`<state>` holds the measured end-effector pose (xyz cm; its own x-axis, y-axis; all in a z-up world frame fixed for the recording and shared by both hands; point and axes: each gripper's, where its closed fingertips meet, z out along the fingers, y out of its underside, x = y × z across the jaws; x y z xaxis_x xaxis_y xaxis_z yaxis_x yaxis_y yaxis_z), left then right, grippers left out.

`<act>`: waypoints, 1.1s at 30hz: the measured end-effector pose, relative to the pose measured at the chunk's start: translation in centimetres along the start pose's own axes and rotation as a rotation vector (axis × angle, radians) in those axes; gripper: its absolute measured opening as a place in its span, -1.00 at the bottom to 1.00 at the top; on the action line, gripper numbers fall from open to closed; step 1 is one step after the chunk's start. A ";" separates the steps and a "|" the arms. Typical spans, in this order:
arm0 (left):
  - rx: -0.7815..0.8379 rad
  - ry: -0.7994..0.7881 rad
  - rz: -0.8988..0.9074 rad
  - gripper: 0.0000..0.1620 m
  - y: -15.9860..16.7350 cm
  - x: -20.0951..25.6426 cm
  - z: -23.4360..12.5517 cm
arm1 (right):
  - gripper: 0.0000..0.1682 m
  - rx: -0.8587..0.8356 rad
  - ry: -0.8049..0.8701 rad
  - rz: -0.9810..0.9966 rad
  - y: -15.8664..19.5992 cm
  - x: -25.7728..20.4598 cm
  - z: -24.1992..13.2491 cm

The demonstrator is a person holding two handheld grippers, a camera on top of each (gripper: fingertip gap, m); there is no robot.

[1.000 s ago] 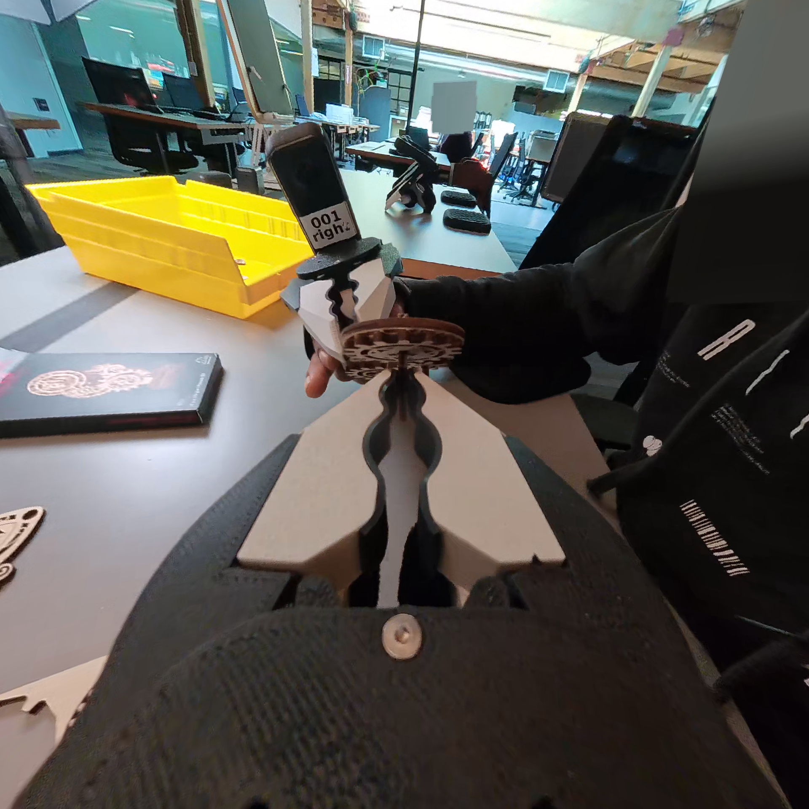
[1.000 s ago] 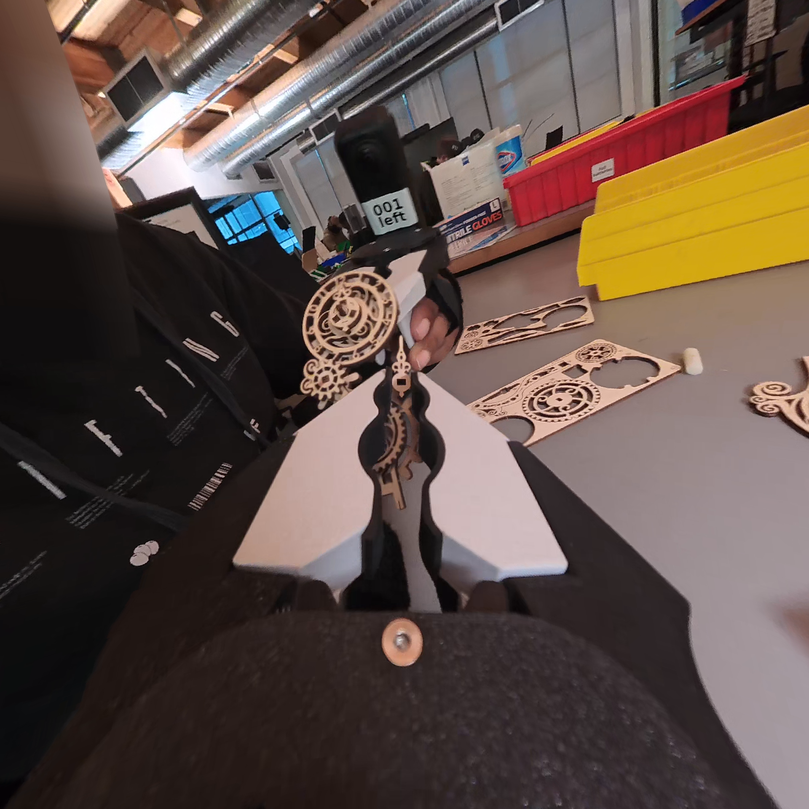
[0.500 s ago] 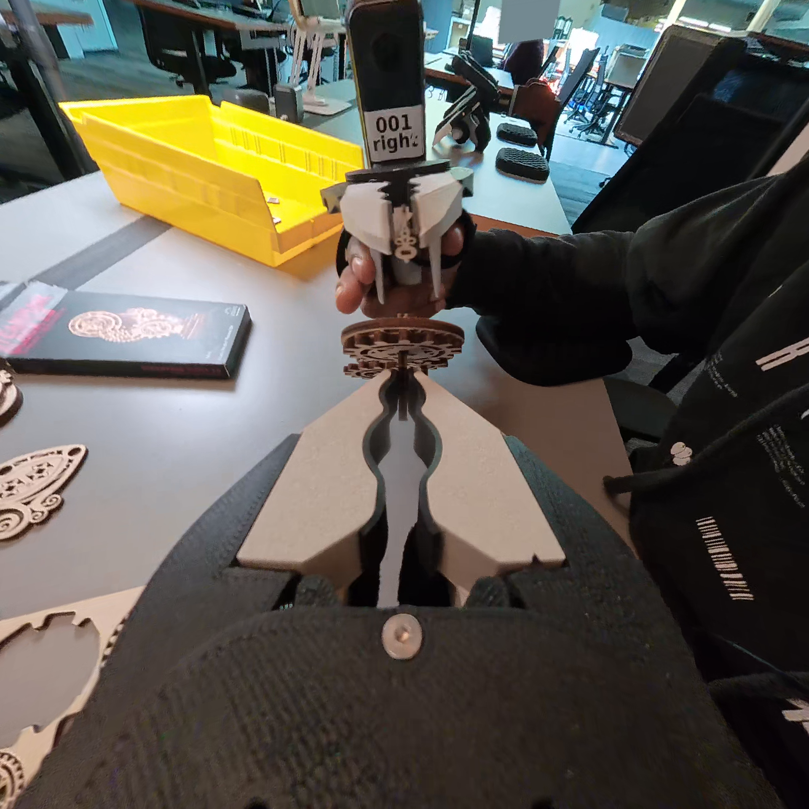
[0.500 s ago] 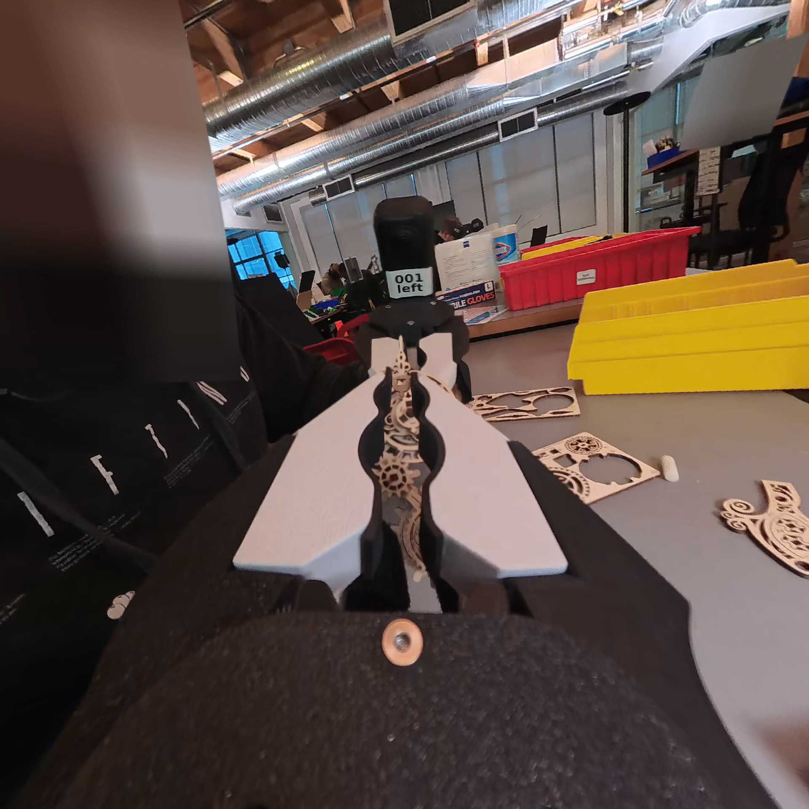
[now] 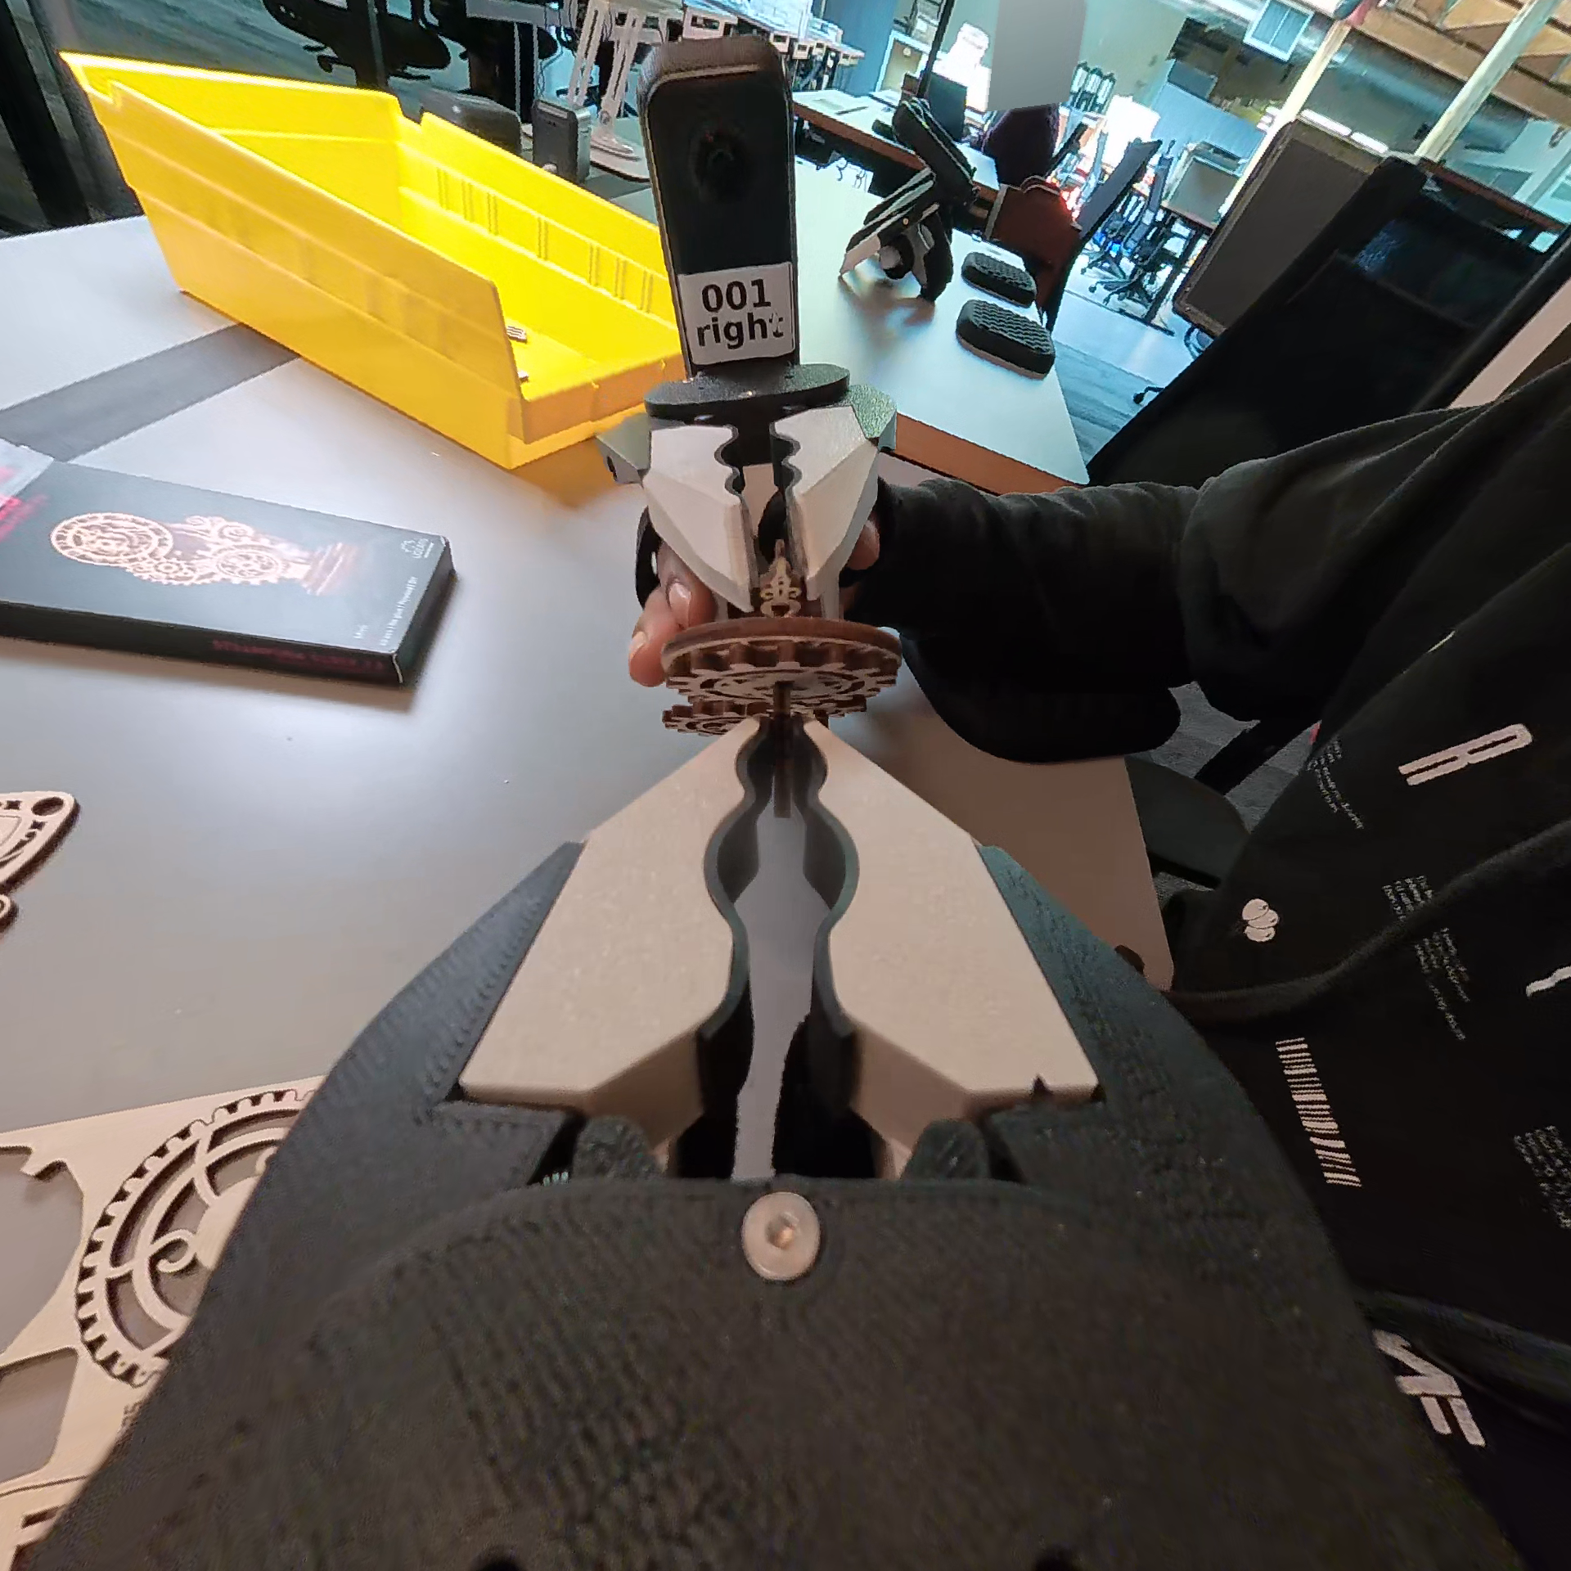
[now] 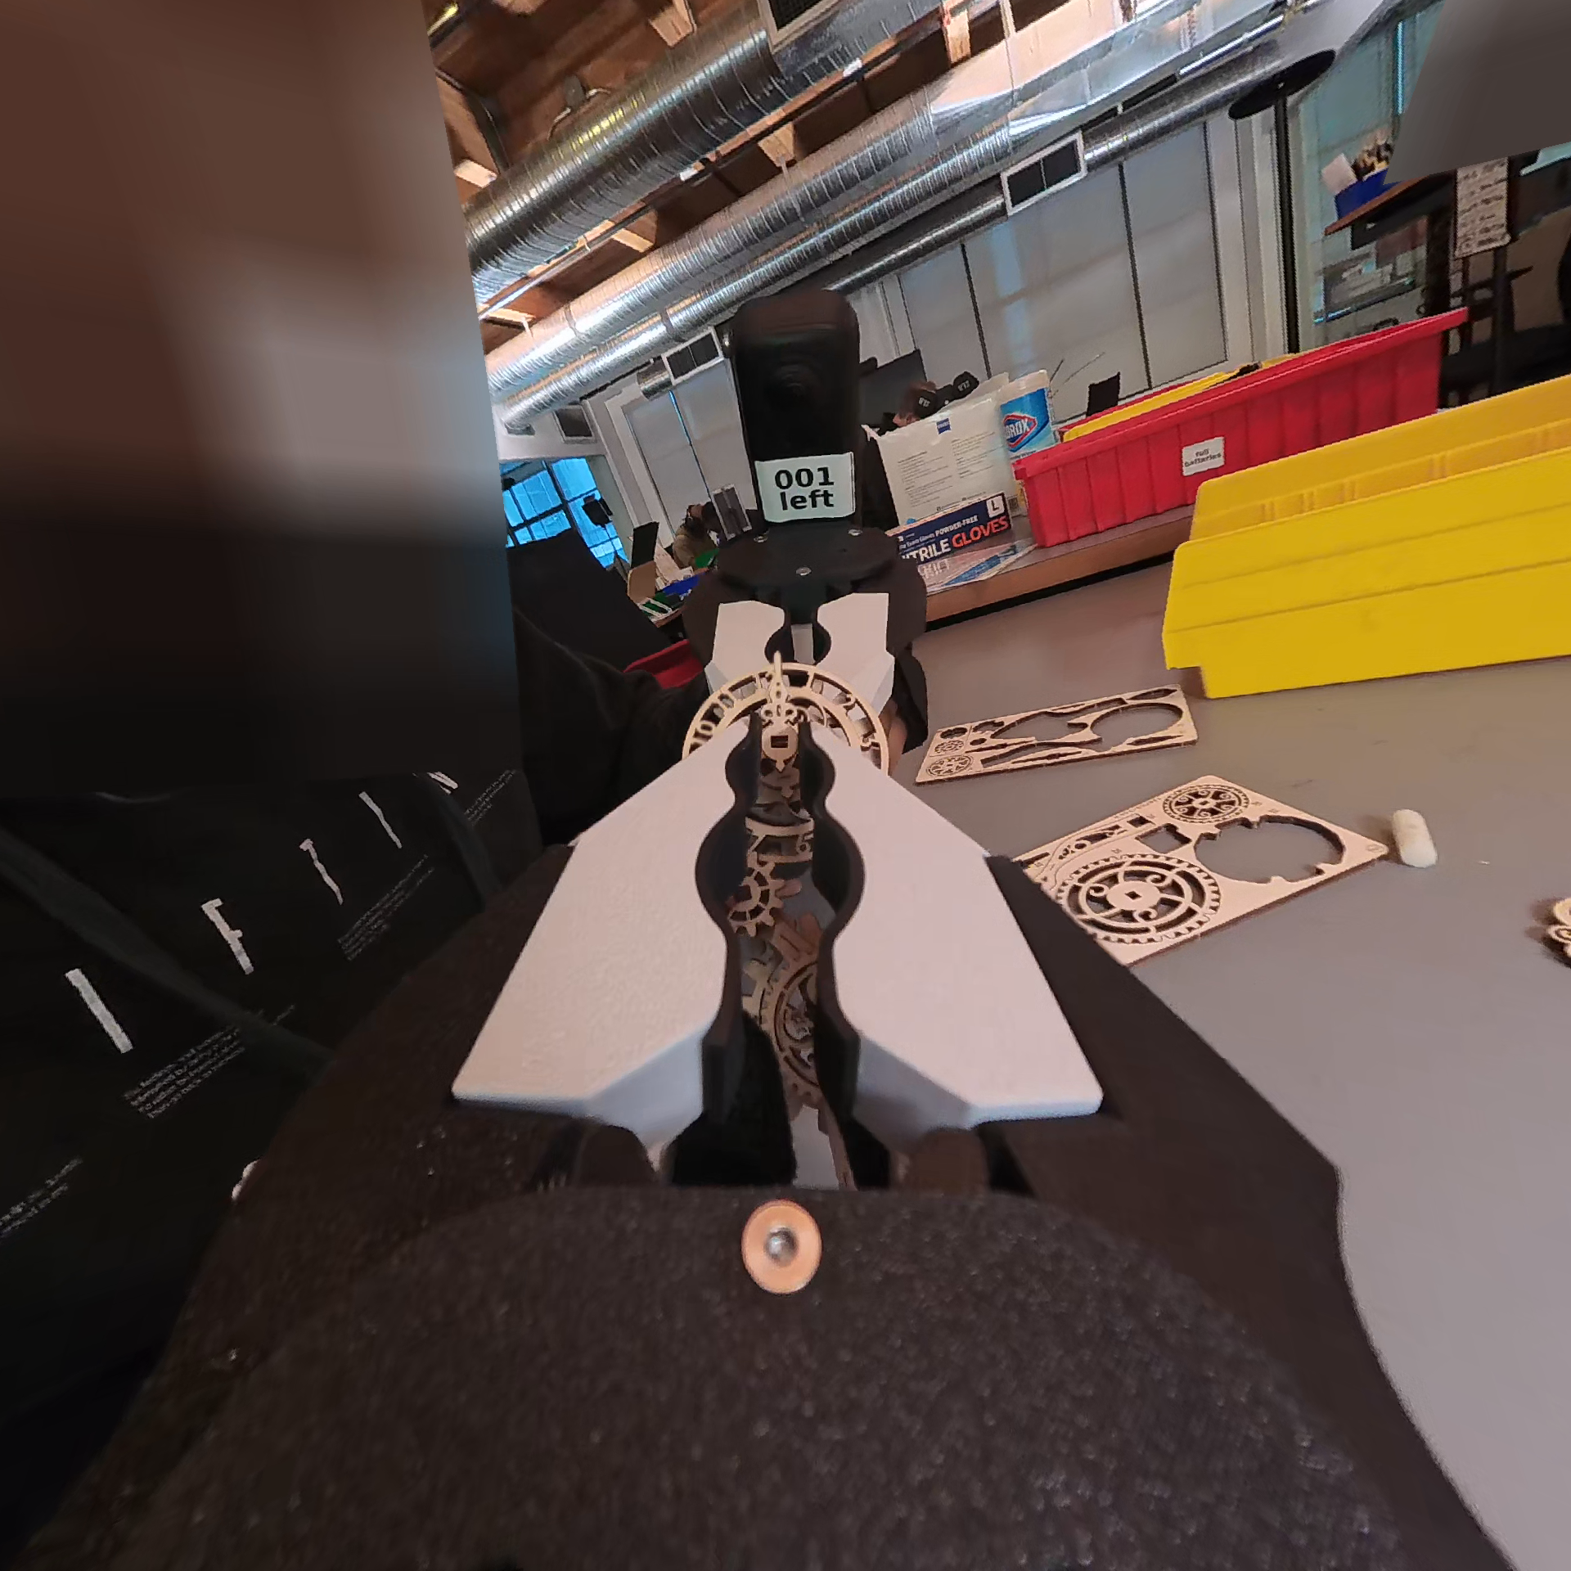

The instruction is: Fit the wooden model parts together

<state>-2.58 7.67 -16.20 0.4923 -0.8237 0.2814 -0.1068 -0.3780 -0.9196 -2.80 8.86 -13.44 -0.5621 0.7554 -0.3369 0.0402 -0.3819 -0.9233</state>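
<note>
Both grippers meet tip to tip above the grey table. Nearest, the left gripper pinches the thin stem of a wooden gear wheel, held flat like a disc just past its fingertips. Facing it, the right gripper is clamped on an ornate wooden gear piece whose pointed end touches the wheel's face. Farther off lie cut-out wooden sheets, a black box and a yellow bin.

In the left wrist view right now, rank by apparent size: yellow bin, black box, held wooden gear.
1. yellow bin
2. black box
3. wooden gear

The gear sits nearer the camera, so true sizes may differ more.
</note>
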 end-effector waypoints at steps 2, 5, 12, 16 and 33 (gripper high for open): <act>-0.001 0.005 -0.008 -0.99 0.0 0.0 0.0 | -0.92 0.000 -0.008 0.012 0.1 0.0 0.0; -0.004 0.010 -0.020 -0.98 0.1 0.0 0.0 | -0.92 0.001 -0.011 0.021 0.2 0.1 0.0; -0.021 0.032 -0.060 -0.98 0.6 -0.1 0.2 | -0.92 -0.028 -0.008 0.015 0.7 0.2 0.0; -0.054 0.026 -0.056 -0.99 1.1 -0.1 0.3 | -0.92 -0.083 0.010 -0.019 1.3 0.2 0.0; -0.180 0.019 0.032 -1.00 3.2 -0.1 1.1 | -0.93 -0.333 0.073 -0.167 3.6 0.1 -0.1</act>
<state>-2.00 6.97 -19.47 0.4698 -0.8439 0.2592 -0.2760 -0.4193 -0.8649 -2.57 7.63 -16.81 -0.5234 0.8334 -0.1775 0.2259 -0.0652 -0.9720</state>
